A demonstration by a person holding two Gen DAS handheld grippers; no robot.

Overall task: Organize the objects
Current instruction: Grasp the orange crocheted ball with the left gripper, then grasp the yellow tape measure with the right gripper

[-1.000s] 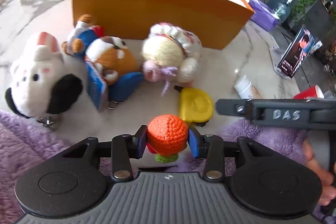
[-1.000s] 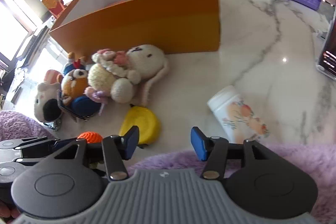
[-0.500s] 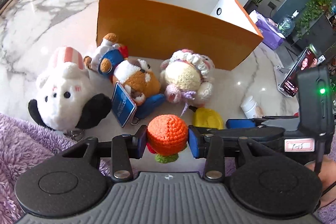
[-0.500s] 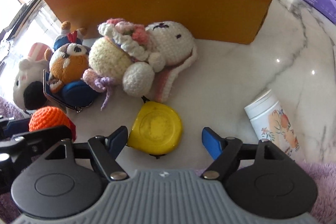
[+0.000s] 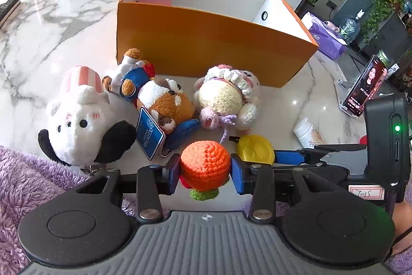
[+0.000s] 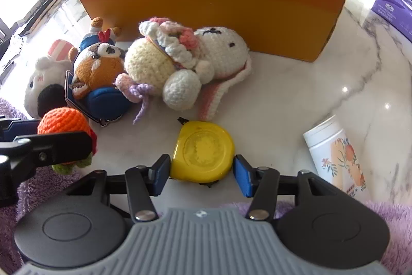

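My left gripper (image 5: 204, 169) is shut on an orange crocheted ball (image 5: 204, 161) with a green base, held above the near table edge. A flat yellow tape measure (image 6: 203, 151) lies on the marble between the blue pads of my right gripper (image 6: 202, 175). Those jaws are closing and both pads touch its sides. In the left wrist view the tape measure (image 5: 255, 150) sits just right of the ball. Behind stands an open orange box (image 5: 206, 43) with white inner walls.
Several plush toys lie in front of the box: a white rabbit (image 5: 77, 120), a brown bear (image 5: 164, 99), and a cream crocheted doll (image 6: 164, 61). A white jar (image 6: 334, 153) lies at right. A phone (image 5: 365, 89) and a purple tissue pack (image 6: 391, 4) sit further right. Purple fluffy fabric (image 5: 25, 177) covers the near edge.
My right gripper came down and forward over the yellow tape measure, opened wide, then narrowed onto its sides. The left gripper kept the orange ball and stayed nearly in place.
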